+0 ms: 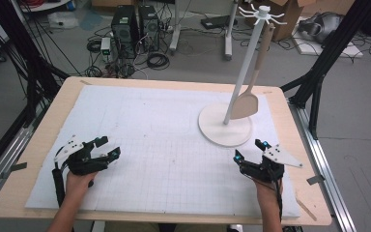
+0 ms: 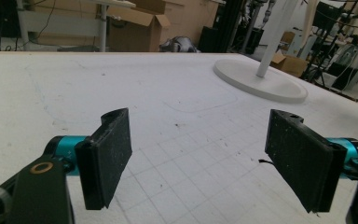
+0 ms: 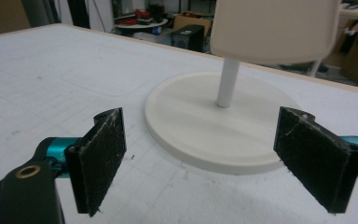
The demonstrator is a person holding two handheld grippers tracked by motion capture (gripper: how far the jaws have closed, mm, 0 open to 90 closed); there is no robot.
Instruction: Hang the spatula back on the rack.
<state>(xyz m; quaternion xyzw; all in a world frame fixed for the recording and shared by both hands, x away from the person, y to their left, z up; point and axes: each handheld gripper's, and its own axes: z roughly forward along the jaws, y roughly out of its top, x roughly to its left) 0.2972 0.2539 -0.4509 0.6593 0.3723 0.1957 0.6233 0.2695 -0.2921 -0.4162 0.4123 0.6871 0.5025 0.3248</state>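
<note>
Left tool is held low over the near-left part of the table, jaws spread wide and released, nothing between them. In the left gripper view the left tool is seen with both black pads well apart above the white gridded sheet, the stand base lying far ahead to the right.

Right tool is held at the near-right, likewise released with jaws wide apart and nothing gripped. It is aimed at the stand base, just short of the near rim, not touching. In the right gripper view the right tool is seen with the round base framed between the pads and the white pole rising from the base centre.

Spatula is hung from the hook crown at the top of the tilted pole, blade down, just above the base and beside the pole. Spatula blade is seen in the right gripper view above the base, in front of the pole, well clear of both pads.

Each tool is carried by one hand; left hand, right hand.
</note>
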